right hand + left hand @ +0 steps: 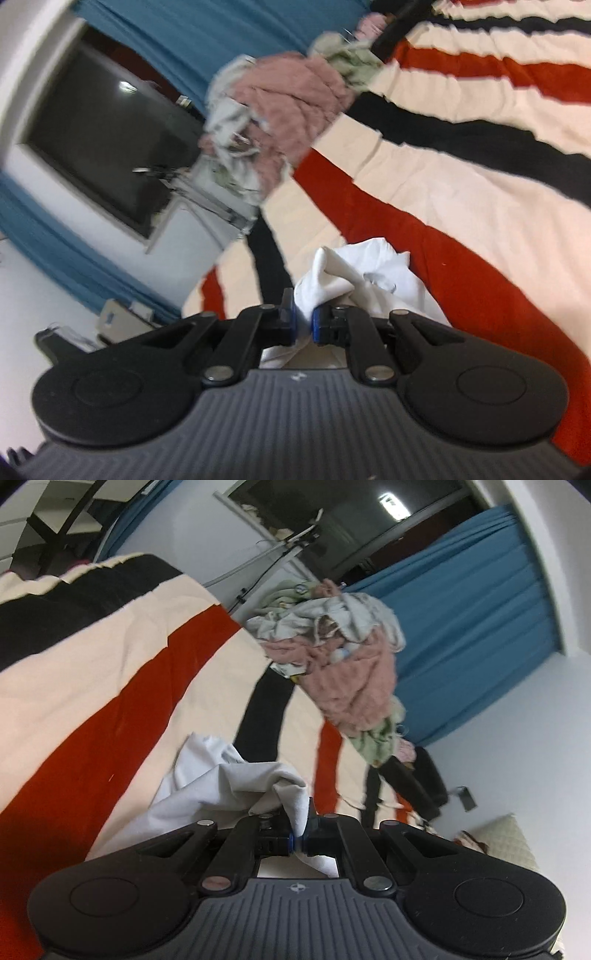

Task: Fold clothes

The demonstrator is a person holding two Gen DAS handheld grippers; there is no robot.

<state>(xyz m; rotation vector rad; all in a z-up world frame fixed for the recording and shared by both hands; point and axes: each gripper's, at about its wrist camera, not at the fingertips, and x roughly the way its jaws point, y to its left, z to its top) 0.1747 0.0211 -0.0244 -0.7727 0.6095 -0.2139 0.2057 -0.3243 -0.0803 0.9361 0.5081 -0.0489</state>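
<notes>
White garment (221, 786) lies bunched on the striped bedspread (110, 657), lifted at two spots. Left hand-held gripper (300, 829) is pinched tight on a fold of it w/ cloth poking through the jaws; right hand-held gripper (303, 325) is likewise clamped on another bunch of the same fabric. Pile of pink/grey/green clothes (347, 657) sits further along the bed, near blue curtains (480, 627).
</notes>
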